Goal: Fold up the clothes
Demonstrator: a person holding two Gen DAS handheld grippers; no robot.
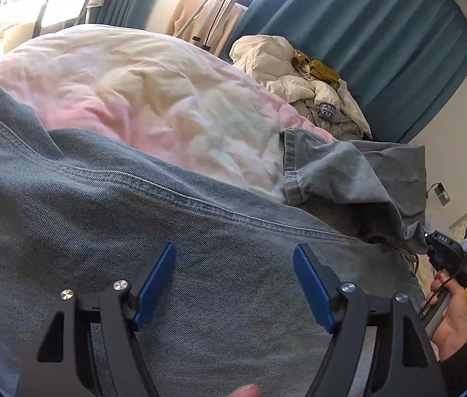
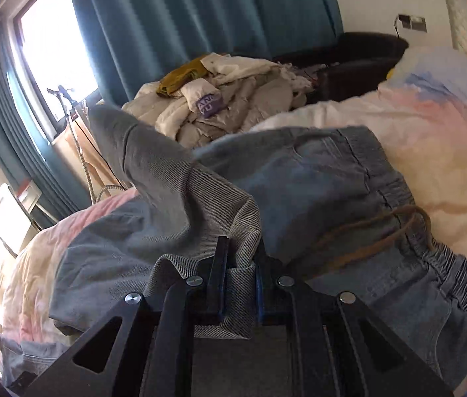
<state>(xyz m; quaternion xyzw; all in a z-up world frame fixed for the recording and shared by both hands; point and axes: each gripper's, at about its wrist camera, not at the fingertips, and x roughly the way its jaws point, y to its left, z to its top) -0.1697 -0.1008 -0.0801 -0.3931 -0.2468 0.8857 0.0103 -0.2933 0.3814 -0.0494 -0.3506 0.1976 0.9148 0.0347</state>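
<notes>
Blue-grey jeans (image 1: pixel 134 218) lie spread on the pink and cream quilt (image 1: pixel 140 89). My left gripper (image 1: pixel 233 261) is open just above the denim, blue pads apart, holding nothing. My right gripper (image 2: pixel 241 254) is shut on a fold of a jeans leg (image 2: pixel 180 192) and lifts it over the rest of the jeans; the elastic waistband with its brown drawstring (image 2: pixel 398 228) lies to the right. In the left wrist view the right gripper (image 1: pixel 445 251) shows at the right edge, held in a hand, with the lifted leg (image 1: pixel 349 172) draped from it.
A heap of cream and grey clothes (image 1: pixel 309 79) with a mustard piece lies at the bed's far side, also seen in the right wrist view (image 2: pixel 226 102). Teal curtains (image 1: pixel 382 43) hang behind. A garment steamer stand (image 1: pixel 220 3) stands by the window. A dark armchair (image 2: pixel 359 59) sits by the wall.
</notes>
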